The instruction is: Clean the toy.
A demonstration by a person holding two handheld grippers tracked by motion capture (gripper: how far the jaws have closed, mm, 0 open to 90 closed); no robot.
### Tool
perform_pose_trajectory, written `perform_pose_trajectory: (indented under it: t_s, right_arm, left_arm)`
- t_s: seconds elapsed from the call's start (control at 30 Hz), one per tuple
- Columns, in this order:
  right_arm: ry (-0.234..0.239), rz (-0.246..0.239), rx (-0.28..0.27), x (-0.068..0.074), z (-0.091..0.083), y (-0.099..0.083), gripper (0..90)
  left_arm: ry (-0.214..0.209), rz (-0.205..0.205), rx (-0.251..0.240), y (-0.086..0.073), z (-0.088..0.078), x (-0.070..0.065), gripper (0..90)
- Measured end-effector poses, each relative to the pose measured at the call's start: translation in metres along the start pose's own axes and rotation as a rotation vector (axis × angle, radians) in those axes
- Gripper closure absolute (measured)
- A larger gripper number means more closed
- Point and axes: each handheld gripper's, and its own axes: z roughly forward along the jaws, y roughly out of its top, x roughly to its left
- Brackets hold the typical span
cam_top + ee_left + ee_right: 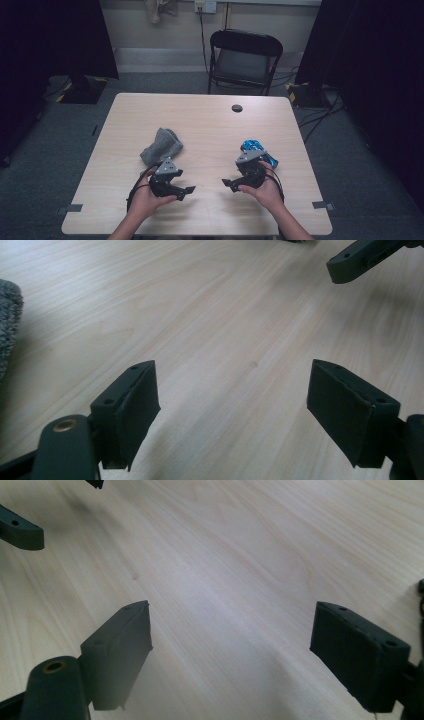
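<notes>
Grey knitted sock [161, 145], crumpled in a loose heap, is seen lying on the pale wooden table [210, 120] left of centre, just beyond the left gripper [188, 190]; its fuzzy edge is also caught at the left border of the left gripper view [9, 325]. Blue crinkled item, shiny like foil or plastic [254, 148], is noted on the right side, partly hidden behind the right gripper [226, 183]; what it is cannot be told.

Both grippers are held low over the near part of the table, pointed inward at each other across bare wood, each gripped by a hand [145, 200] coming in from the near edge. Jaws of the left gripper [235, 405] are seen spread wide with nothing between them; those of the right gripper [232, 650] likewise stand apart and empty. A jaw of the opposite gripper is caught in the far corner of each gripper view.

Neither item is touched. The posture is judged a ready stance: jaws kept wide so that soft, bulky things can be taken in, each tool stationed beside the item nearest it.
</notes>
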Motion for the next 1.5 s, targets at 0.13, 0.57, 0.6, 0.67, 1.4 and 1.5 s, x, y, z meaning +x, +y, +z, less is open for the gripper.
perform_pose_trajectory:
  t_s: [0.13,0.57,0.6,0.67,1.4,1.5]
  right_arm:
    - [0.005,-0.01,0.01,0.004,0.002,-0.005,16.3]
    - [0.025,-0.02,0.023,0.014,0.006,-0.019,16.3]
    - [0.026,-0.022,0.021,0.014,0.006,-0.019,16.3]
    - [0.029,-0.024,0.023,0.015,0.006,-0.02,16.3]
    - [0.026,-0.065,0.034,0.026,0.007,-0.029,16.3]
    - [0.027,-0.072,0.037,0.027,0.007,-0.03,16.3]
  left_arm:
    - [-0.006,0.008,0.005,-0.003,0.001,-0.003,20.3]
    - [-0.019,0.023,0.005,-0.009,0.0,-0.009,19.9]
    - [-0.021,0.022,0.002,-0.009,0.0,-0.01,19.9]
    - [-0.021,0.032,0.005,-0.009,0.0,-0.011,19.9]
    - [-0.027,0.076,0.021,-0.016,0.002,-0.021,19.3]
    - [-0.028,0.086,0.029,-0.018,0.002,-0.022,19.3]
